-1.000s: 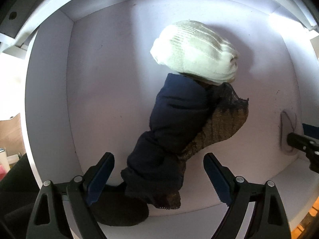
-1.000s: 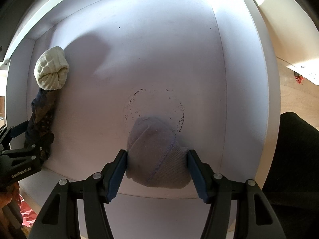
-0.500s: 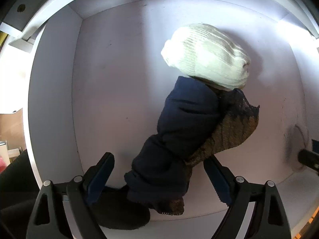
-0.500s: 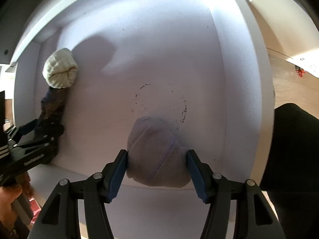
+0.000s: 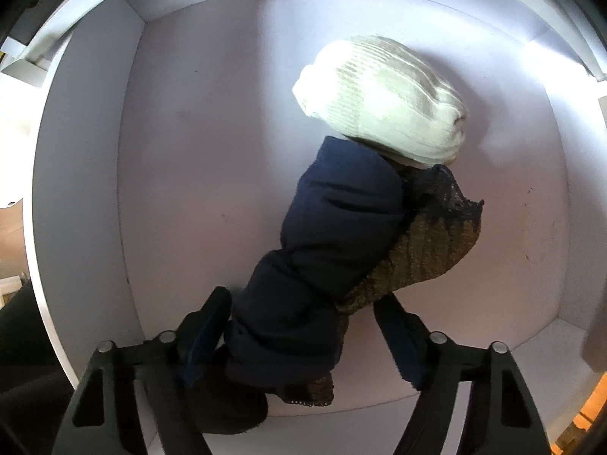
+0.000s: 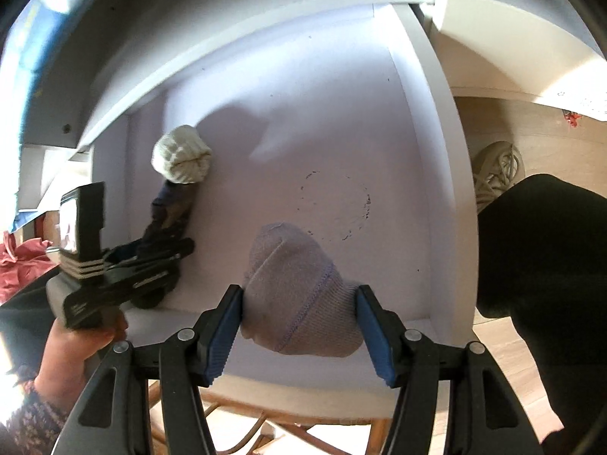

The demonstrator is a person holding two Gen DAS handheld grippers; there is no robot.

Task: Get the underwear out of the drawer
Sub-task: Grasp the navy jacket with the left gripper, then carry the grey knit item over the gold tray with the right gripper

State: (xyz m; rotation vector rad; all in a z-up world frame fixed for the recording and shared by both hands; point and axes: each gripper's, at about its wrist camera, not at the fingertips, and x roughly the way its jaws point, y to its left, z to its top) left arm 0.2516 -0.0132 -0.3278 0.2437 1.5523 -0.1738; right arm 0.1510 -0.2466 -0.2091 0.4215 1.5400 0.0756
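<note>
The white drawer (image 5: 76, 189) holds a cream ribbed roll (image 5: 379, 102) at the back, a navy underwear bundle (image 5: 334, 235) in front of it and a brown mesh piece (image 5: 428, 250) at its right. My left gripper (image 5: 299, 322) is open and straddles the near end of the navy bundle, its left pad touching the cloth. My right gripper (image 6: 299, 318) is shut on a lilac rolled underwear (image 6: 299, 295), held above the drawer's (image 6: 444, 189) front edge. The right wrist view also shows the left gripper (image 6: 178, 250), the cream roll (image 6: 182, 159) and the navy bundle (image 6: 167, 208).
A ring-shaped mark (image 6: 334, 204) is on the drawer floor. A hand (image 6: 76, 345) holds the left gripper. A shoe (image 6: 497, 174) and a black trouser leg (image 6: 550, 265) are to the right of the drawer, red cloth (image 6: 22, 261) to its left, and wooden bars (image 6: 265, 424) below.
My right gripper has pulled back and up with the lilac roll, away from the drawer floor. My left gripper has moved in on the navy bundle and its fingers have narrowed.
</note>
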